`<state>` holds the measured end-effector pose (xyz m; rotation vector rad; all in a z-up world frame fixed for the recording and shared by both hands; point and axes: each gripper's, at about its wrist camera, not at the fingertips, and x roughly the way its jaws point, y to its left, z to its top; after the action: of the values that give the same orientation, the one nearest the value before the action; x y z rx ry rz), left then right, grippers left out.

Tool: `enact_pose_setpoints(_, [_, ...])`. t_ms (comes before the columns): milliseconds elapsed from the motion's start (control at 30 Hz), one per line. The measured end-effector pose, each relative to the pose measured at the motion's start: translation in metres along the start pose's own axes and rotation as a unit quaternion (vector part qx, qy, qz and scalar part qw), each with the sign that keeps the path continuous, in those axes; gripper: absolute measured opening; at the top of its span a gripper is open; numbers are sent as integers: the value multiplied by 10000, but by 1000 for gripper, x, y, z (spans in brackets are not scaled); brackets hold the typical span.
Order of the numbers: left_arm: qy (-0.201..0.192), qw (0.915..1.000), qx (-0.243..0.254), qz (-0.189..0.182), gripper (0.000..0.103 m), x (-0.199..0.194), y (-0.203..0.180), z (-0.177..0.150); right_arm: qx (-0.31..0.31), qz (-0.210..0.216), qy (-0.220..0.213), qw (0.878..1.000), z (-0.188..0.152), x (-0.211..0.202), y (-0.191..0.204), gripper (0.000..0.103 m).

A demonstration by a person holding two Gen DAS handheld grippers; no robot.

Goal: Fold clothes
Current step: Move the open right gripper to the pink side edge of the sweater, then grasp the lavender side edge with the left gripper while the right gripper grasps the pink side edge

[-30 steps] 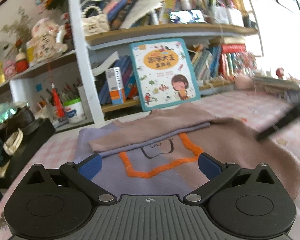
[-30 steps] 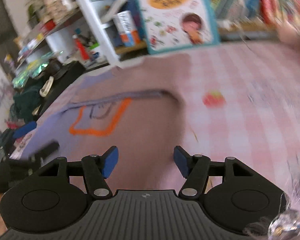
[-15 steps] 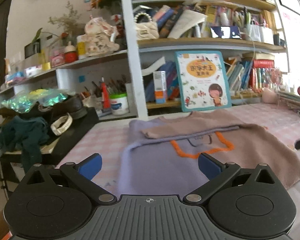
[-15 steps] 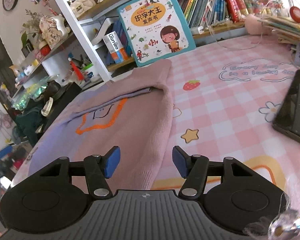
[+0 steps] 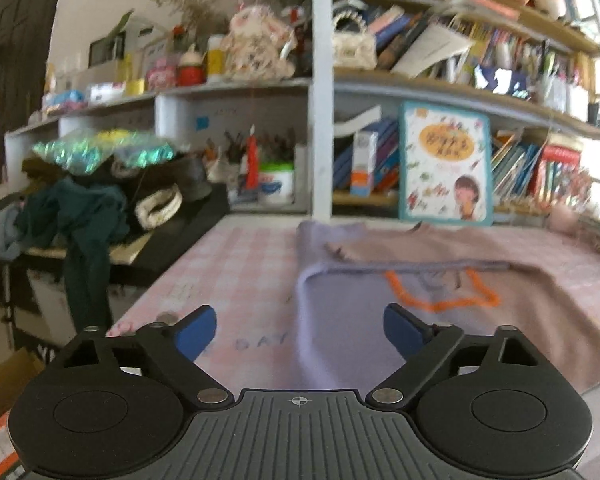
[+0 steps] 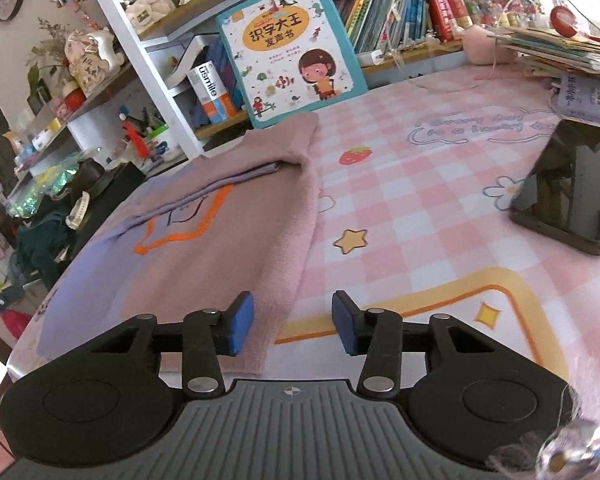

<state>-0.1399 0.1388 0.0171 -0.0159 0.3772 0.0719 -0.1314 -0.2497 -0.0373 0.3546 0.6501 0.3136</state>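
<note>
A lilac and dusty-pink sweater (image 5: 400, 280) with an orange outline design lies flat on the pink checked tablecloth (image 5: 236, 264), its sleeves folded across the chest. My left gripper (image 5: 298, 330) is open and empty, low over the sweater's near left edge. In the right wrist view the sweater (image 6: 220, 240) lies left of centre. My right gripper (image 6: 294, 326) is open and empty, just above the sweater's near right corner.
A bookshelf (image 5: 380, 80) with a children's book (image 6: 292, 48) leaning on it stands behind the table. A dark phone (image 6: 568, 196) leans on a stack of books (image 6: 572, 64) at the right. A side stand with dark clothes (image 5: 80, 216) is at the left.
Both grippers have drawn back from the sweater toward the near table edge. The left view swung left, so the sweater's left edge and the side stand show.
</note>
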Motion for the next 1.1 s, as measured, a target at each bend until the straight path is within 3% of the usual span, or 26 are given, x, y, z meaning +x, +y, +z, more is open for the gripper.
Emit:
enact_pose_setpoints(100, [261, 9996, -126, -13, 83, 11, 5, -9, -76, 16, 39, 10000, 1, 6, 5, 37])
enact_pose_setpoints(200, [505, 9983, -245, -123, 69, 20, 6, -19, -162, 57, 98, 9998, 2, 12, 10, 26])
enact_pose_setpoints(333, [721, 9956, -469, -368, 35, 29, 5, -31, -206, 63, 39, 9998, 0, 9, 8, 11])
enact_pose_setpoints(400, [753, 9943, -575, -482, 28, 30, 4, -36, -216, 59, -13, 9997, -1, 6, 5, 8])
enact_pose_setpoints(433, [783, 9934, -597, -586, 15, 29, 2, -36, -221, 56, -38, 9997, -2, 4, 4, 6])
enact_pose_setpoints(467, [796, 9925, -609, -696, 12, 28, 0, -36, -226, 54, -64, 9997, -3, 2, 3, 4])
enact_pose_setpoints(700, [756, 9857, -533, -1408, 7, 22, -28, -27, -222, 29, -178, 9996, -5, -19, -12, 4])
enact_pose_setpoints(833, [814, 9816, -228, -1713, 7, 17, -51, -25, -400, -79, -148, 9991, -7, -39, -20, 4])
enact_pose_setpoints(1000, [773, 9808, -60, -1792, 6, -4, -56, -27, -202, 5, -201, 9996, -9, -57, -36, 4])
enact_pose_setpoints(1100, [779, 9813, -122, -1754, 6, -17, -46, -27, 164, 346, -203, 9991, -11, -63, -46, 4])
